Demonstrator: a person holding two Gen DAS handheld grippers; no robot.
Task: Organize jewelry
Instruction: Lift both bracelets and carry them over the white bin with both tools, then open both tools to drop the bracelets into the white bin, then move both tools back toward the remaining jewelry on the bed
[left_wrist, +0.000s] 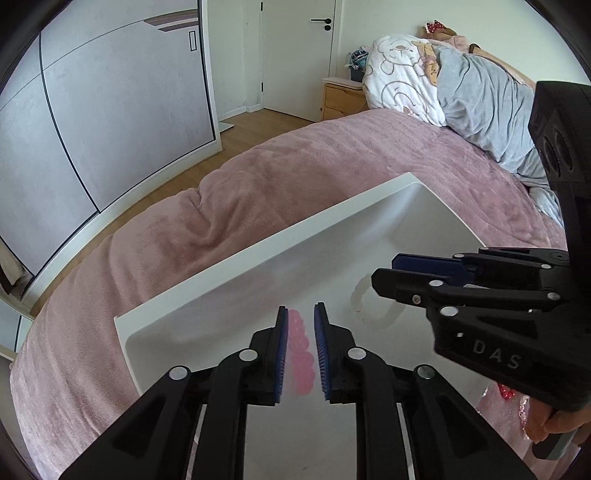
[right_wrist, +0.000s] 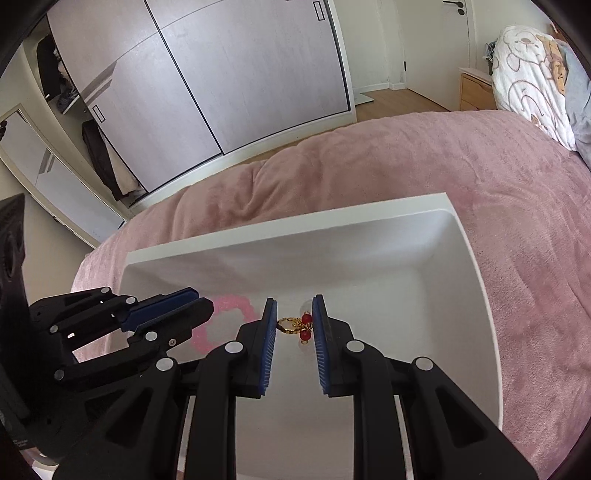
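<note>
A white tray (left_wrist: 229, 266) lies on the pink bed cover; it also shows in the right wrist view (right_wrist: 369, 218). My left gripper (left_wrist: 301, 314) is open over the tray, and a pink bead bracelet (left_wrist: 300, 354) lies between its fingers. In the right wrist view the pink bracelet (right_wrist: 236, 306) lies on the tray floor beside the left gripper (right_wrist: 199, 301). My right gripper (right_wrist: 294, 306) is open, with a gold ring with red beads (right_wrist: 297, 326) between its fingers, on the tray floor. A translucent white bracelet (left_wrist: 360, 299) lies under the right gripper (left_wrist: 384, 267).
The pink bed cover (left_wrist: 258, 177) surrounds the tray. Pillows and a grey blanket (left_wrist: 480, 107) lie at the bed head. More pink and red jewelry (left_wrist: 513, 398) lies on the cover at lower right. A wardrobe (right_wrist: 221, 74) stands beyond the bed.
</note>
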